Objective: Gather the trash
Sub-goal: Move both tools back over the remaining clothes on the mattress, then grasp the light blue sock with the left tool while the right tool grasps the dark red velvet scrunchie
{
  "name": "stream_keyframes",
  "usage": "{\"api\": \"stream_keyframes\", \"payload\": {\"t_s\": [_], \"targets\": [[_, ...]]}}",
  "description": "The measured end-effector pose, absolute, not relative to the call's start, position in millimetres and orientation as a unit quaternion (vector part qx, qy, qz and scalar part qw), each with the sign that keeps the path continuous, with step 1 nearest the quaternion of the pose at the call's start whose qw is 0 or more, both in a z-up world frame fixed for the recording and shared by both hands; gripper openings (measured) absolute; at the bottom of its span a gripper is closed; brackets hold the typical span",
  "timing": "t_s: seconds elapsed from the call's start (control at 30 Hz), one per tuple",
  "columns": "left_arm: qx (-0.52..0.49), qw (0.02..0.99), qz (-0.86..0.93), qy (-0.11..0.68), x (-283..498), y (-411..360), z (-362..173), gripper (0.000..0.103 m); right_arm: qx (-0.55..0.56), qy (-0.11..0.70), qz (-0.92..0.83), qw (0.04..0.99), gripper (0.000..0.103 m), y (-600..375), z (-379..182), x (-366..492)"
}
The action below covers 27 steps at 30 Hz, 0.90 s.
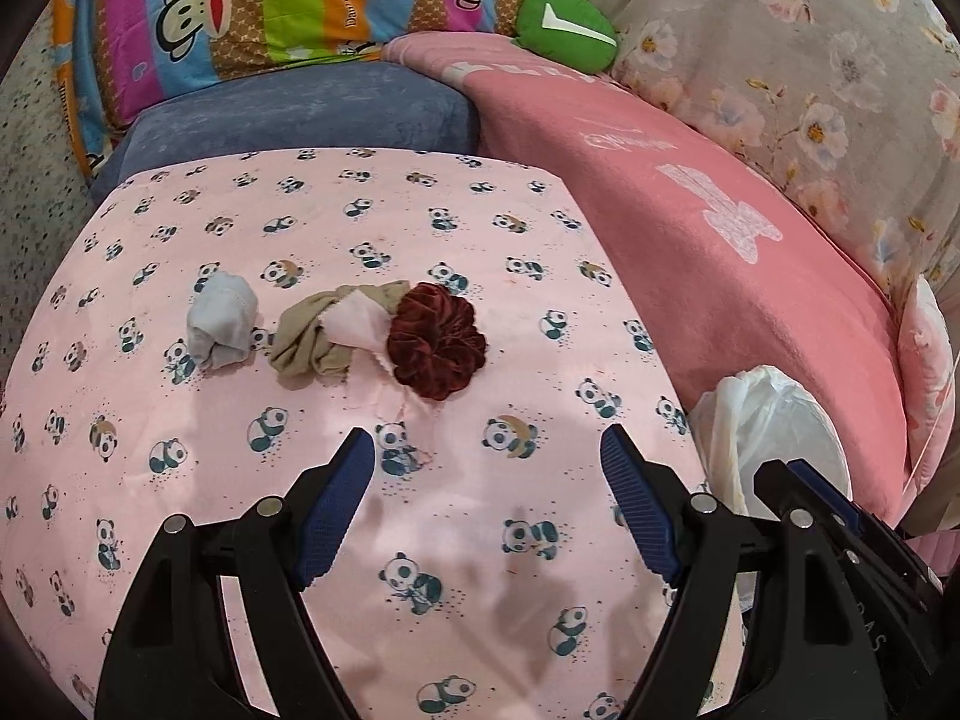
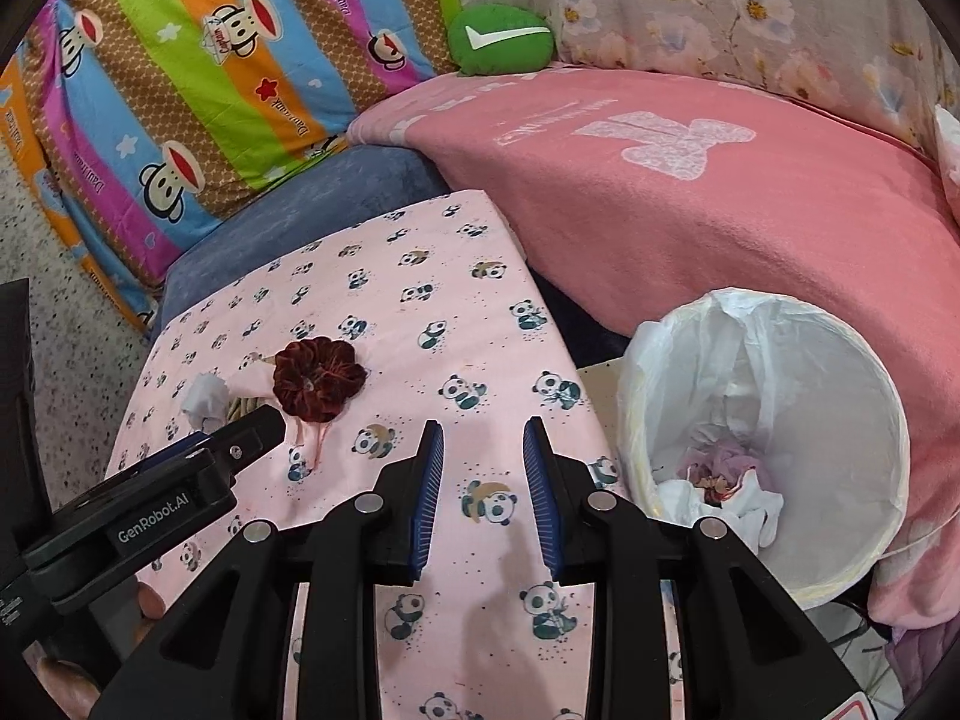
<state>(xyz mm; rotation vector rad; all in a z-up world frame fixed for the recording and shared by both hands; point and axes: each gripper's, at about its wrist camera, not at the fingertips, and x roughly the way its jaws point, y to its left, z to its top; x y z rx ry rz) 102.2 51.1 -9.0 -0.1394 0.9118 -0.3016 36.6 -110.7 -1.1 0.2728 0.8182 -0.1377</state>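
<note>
Lying mid-way along the panda cloth (image 1: 540,276): dark red scrunchie (image 1: 437,341) beside cloth scraps (image 1: 327,336), light, soft, likely pinchable at its ruffled rim; left gripper (image 1: 487,450) wide, right gripper (image 2: 483,441) narrowly parted, both empty.

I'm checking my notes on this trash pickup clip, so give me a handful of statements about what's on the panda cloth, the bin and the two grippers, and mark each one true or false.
1. A dark red scrunchie lies on the panda cloth. True.
2. The left gripper is shut on the scrunchie. False: its jaws stand wide apart with nothing between them.
3. The white-lined bin already holds some scraps. True.
4. The bin stands on the panda cloth. False: it stands beside the cloth, by the pink blanket.
5. The right gripper holds a grey cloth ball. False: its jaws hold nothing; the grey ball lies on the cloth.
</note>
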Motion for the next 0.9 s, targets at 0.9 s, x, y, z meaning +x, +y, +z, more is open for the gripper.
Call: {"api": "stream_keyframes", "payload": {"t_s": [0.9], "targets": [[-0.122,0.873,-0.031,0.472,208,179,-53,0.075,0.108,0.443,0.017,0.89,0.042,9,-40,183]]}}
